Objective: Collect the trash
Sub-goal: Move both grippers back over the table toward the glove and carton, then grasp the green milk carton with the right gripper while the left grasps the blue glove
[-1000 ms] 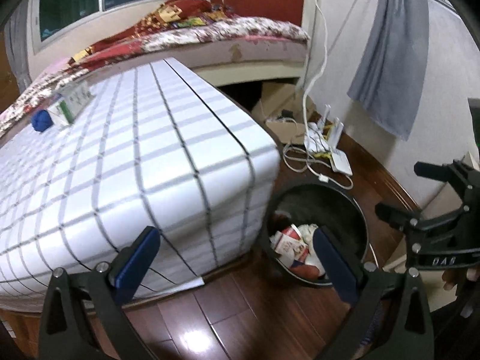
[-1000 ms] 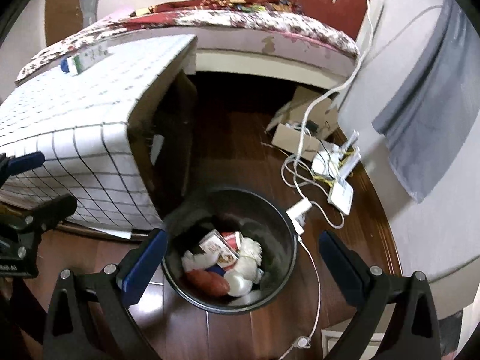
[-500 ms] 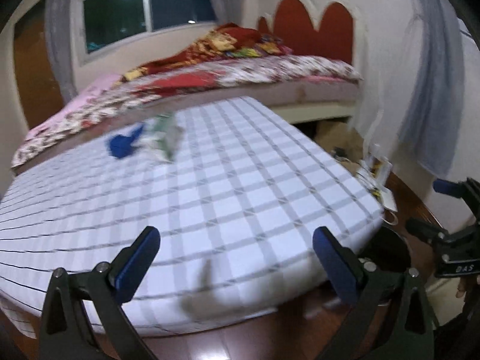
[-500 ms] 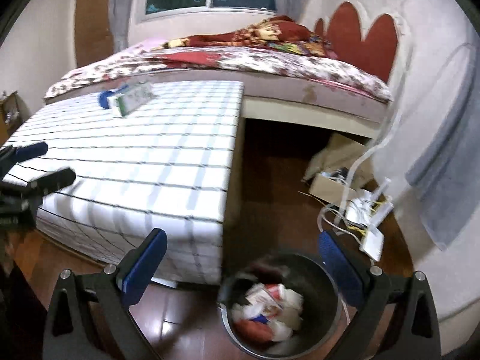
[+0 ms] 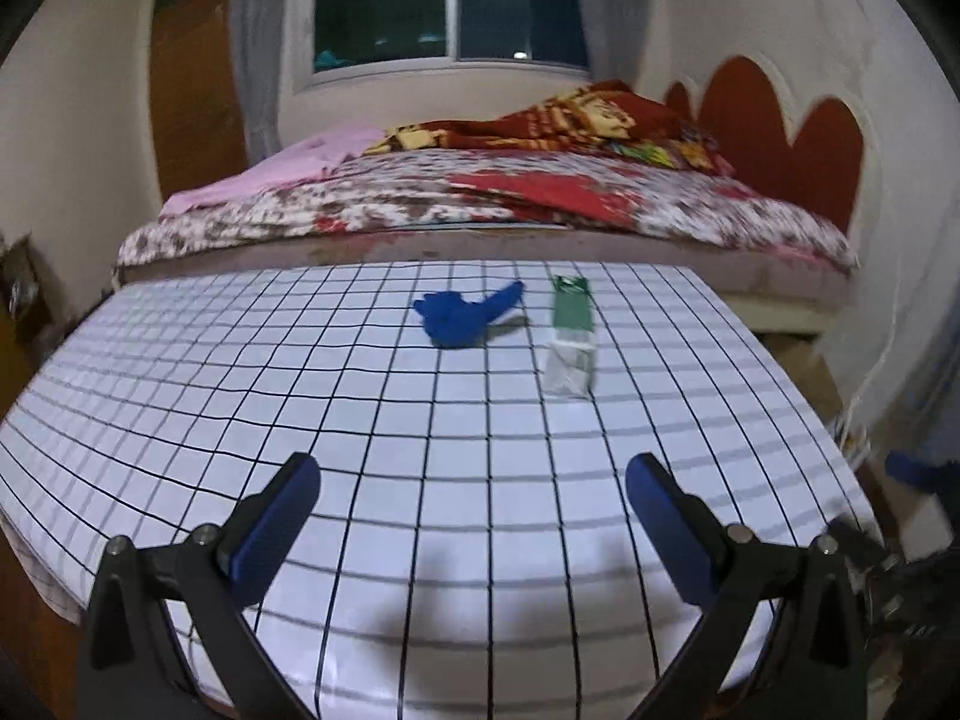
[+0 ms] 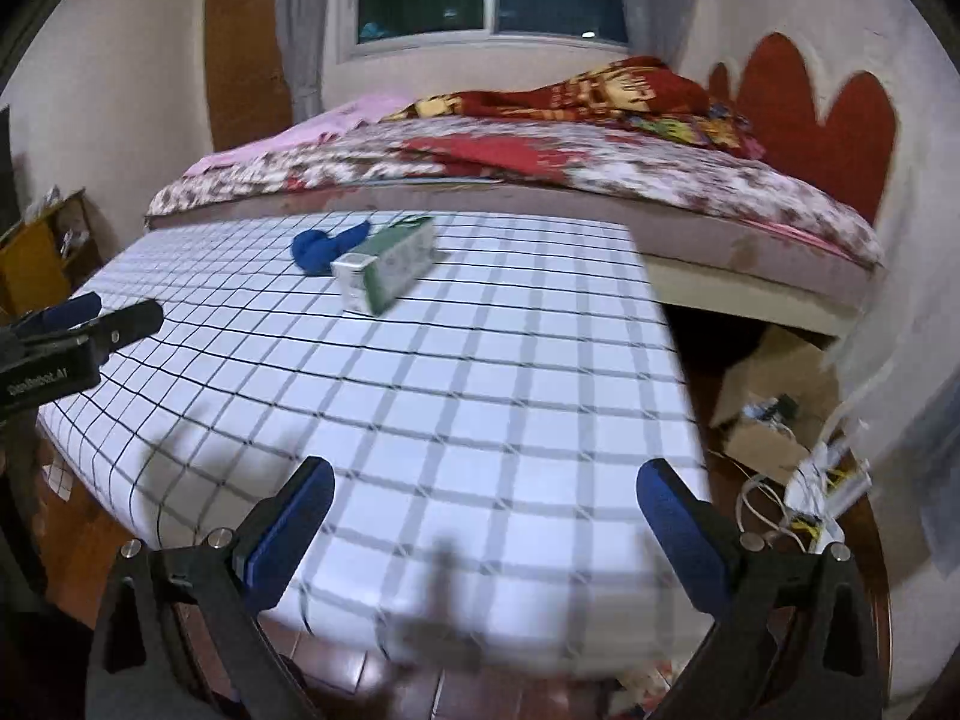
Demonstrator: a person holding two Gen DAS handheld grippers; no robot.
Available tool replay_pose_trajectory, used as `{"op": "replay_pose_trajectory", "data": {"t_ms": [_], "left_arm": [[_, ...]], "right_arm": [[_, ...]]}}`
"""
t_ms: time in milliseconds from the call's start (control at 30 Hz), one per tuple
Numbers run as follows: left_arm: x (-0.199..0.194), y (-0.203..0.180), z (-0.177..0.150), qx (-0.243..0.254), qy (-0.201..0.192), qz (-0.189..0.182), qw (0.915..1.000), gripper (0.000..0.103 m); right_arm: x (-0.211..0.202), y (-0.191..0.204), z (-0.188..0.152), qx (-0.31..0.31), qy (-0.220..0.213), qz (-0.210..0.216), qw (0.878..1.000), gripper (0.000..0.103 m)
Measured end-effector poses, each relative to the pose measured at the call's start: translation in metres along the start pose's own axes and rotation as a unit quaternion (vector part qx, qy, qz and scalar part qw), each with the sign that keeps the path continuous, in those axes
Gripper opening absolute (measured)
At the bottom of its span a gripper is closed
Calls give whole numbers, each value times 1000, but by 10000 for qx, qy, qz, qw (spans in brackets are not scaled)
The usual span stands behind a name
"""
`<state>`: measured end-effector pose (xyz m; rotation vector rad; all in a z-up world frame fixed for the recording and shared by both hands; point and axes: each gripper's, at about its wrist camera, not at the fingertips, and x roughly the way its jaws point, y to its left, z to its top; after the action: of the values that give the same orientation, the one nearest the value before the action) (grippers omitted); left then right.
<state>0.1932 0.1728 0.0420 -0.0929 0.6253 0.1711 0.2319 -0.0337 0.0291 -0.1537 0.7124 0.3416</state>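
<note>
A crumpled blue glove (image 5: 465,317) and a green and white carton (image 5: 571,336) lie side by side on the far part of the checked table top (image 5: 420,480). Both also show in the right wrist view, the glove (image 6: 324,249) behind the carton (image 6: 390,269). My left gripper (image 5: 471,498) is open and empty over the table's near edge, well short of both. My right gripper (image 6: 483,504) is open and empty over the table's near right corner. The left gripper's fingers (image 6: 90,324) show at the right view's left edge. The trash bin is out of view.
A bed (image 5: 480,204) with a flowered cover and red blanket stands behind the table. To the right, on the wooden floor, lie a cardboard box (image 6: 774,384), white cables and a router (image 6: 828,480). A small shelf (image 6: 42,246) stands at the left wall.
Both grippers have risen from the bin on the floor and swung up toward the table top. The bin has left both views. The glove and carton now lie ahead of both grippers.
</note>
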Motion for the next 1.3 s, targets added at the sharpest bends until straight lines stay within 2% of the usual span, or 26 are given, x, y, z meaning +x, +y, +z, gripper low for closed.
{"op": "replay_pose_trajectory", "data": {"t_ms": [133, 333, 400, 600, 633, 700, 833, 1000, 1067, 1233, 1300], "left_arm": [[32, 15, 5, -157, 1, 150, 9998, 102], [74, 45, 10, -283, 183, 278, 9990, 102], [90, 57, 15, -425, 283, 283, 9983, 102], [124, 61, 30, -391, 474, 207, 9979, 102], [131, 60, 34, -365, 498, 162, 9980, 102], [141, 55, 40, -301, 561, 79, 9979, 102], [161, 44, 52, -184, 646, -91, 9977, 102], [185, 27, 68, 64, 735, -145, 9972, 102], [192, 22, 72, 131, 759, -165, 9969, 102], [210, 22, 79, -56, 859, -226, 9960, 101], [216, 21, 81, -68, 914, -229, 9955, 97]], "right_arm": [[41, 24, 30, 155, 108, 346, 9992, 102], [101, 52, 67, 82, 165, 434, 9989, 101], [119, 59, 76, 76, 234, 528, 9983, 95], [175, 71, 109, 98, 336, 646, 9973, 93], [183, 70, 115, 55, 360, 621, 9974, 91], [192, 65, 122, -38, 407, 554, 9976, 80], [203, 31, 135, 65, 377, 285, 9989, 76], [217, -5, 147, 297, 474, 259, 9981, 59], [219, -12, 149, 364, 437, 360, 9977, 59], [233, -6, 159, 252, 427, 578, 9971, 59], [239, -2, 163, 207, 456, 582, 9970, 59]]}}
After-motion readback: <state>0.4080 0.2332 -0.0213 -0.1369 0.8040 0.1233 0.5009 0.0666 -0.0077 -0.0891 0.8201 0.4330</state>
